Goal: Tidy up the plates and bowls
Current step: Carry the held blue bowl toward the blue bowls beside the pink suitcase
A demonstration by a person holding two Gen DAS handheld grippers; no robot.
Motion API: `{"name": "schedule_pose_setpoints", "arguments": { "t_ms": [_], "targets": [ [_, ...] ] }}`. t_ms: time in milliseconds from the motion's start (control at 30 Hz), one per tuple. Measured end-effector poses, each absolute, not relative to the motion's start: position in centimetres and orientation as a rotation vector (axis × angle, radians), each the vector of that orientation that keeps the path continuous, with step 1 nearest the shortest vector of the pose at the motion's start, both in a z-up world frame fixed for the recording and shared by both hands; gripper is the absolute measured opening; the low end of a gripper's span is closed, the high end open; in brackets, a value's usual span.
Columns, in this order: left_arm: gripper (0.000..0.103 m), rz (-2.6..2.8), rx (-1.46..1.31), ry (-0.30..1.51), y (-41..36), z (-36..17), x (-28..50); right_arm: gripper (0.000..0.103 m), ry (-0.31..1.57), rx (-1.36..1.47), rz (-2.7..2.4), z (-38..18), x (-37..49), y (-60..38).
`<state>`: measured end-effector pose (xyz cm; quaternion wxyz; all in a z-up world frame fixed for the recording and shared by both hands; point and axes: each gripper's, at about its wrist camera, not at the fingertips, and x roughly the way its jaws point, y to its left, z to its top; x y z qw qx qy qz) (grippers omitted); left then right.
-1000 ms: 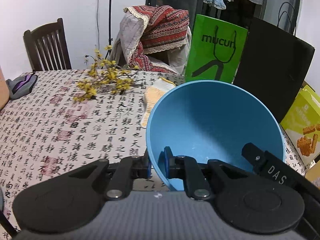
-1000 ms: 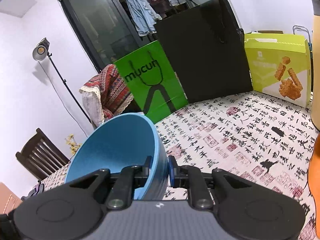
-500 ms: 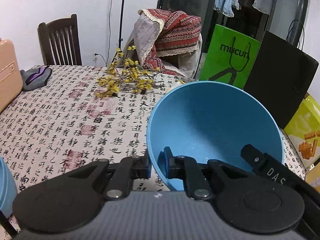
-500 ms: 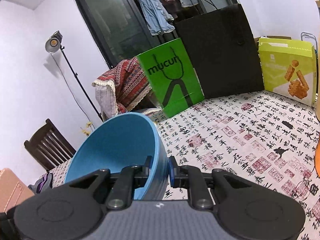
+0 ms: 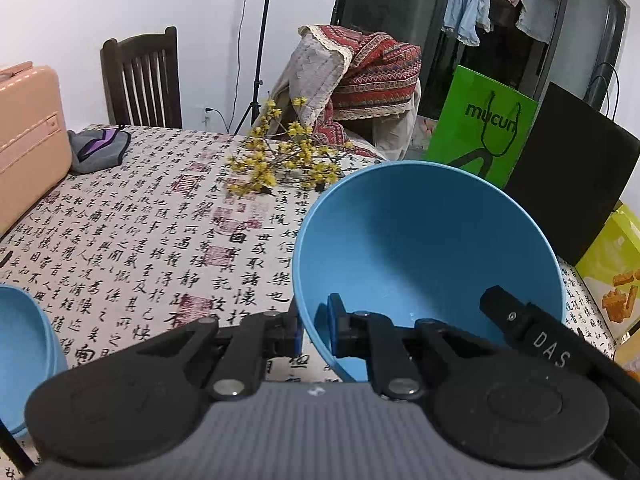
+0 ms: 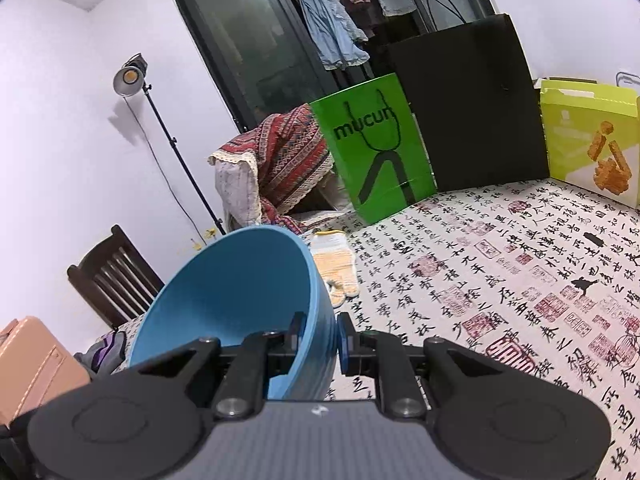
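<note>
A blue bowl (image 5: 428, 248) is gripped at its rim by the closed jaws of the left gripper (image 5: 314, 330) and held tilted above the table (image 5: 160, 240). The opposite rim is clamped by the right gripper (image 6: 320, 338). Only in the left wrist view are a second blue bowl (image 5: 20, 352) and yellow flowers (image 5: 288, 160) seen; only in the right wrist view is a knitted glove (image 6: 336, 268) shown.
</note>
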<state>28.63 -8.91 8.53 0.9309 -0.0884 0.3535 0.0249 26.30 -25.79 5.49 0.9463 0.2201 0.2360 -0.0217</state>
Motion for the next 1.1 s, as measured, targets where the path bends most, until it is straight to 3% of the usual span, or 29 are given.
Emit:
{"name": "schedule_pose_setpoints", "arguments": {
  "t_ms": [1100],
  "targets": [
    [0.012,0.096,-0.253,0.678,0.3,9.5,23.8,0.015,0.466,0.387,0.037,6.7,21.8,-16.5]
  ]
}}
